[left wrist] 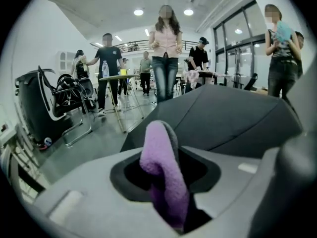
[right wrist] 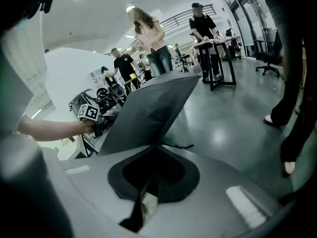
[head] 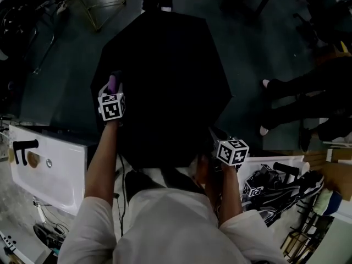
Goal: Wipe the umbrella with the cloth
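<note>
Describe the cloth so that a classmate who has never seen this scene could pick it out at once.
Find the open black umbrella that fills the middle of the head view. At its left edge sits the left gripper, topped by a cube with square markers. The cloth is the small fuzzy strip pinched in its jaws, the only purple thing against black and grey.

No text, label or number is legible.
</note>
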The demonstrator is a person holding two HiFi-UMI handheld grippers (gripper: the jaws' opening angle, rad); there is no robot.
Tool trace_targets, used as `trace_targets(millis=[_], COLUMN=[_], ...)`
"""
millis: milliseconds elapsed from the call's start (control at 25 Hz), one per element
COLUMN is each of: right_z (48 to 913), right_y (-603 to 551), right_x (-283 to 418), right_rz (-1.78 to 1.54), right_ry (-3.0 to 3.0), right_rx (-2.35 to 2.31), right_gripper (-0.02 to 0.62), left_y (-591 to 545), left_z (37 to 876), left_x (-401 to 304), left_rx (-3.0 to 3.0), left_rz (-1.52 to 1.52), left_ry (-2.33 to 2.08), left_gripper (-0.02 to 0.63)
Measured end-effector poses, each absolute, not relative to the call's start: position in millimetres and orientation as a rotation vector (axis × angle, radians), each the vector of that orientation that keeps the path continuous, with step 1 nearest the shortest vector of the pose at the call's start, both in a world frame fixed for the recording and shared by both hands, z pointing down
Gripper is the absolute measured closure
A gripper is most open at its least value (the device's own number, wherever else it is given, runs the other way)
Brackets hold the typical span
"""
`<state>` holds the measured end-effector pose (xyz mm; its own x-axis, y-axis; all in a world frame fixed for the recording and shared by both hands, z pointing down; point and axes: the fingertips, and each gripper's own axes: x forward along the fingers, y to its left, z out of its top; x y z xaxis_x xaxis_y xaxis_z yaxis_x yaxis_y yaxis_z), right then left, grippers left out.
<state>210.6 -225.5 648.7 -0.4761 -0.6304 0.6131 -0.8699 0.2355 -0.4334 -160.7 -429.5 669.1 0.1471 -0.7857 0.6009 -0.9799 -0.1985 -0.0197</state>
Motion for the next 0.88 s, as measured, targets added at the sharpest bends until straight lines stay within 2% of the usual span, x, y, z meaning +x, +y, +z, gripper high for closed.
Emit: trace_targets(millis=[440, 880], right_z=[649, 641], right_y=[-228, -226], right_x=[207, 205], right_rz=[1.062, 1.059], right_ry=[-2.221, -2.247], right_rx=[1.355, 1.362], right_gripper=[0.589, 0.589], left_y=[-440, -435], left_z=[647, 612], left_x=[-113, -30], left_rx=[2.167, 2.349], left_rz=[0.633, 0.613], left_ry=[-1.602, -1.434], left_gripper=[0.463, 0.464])
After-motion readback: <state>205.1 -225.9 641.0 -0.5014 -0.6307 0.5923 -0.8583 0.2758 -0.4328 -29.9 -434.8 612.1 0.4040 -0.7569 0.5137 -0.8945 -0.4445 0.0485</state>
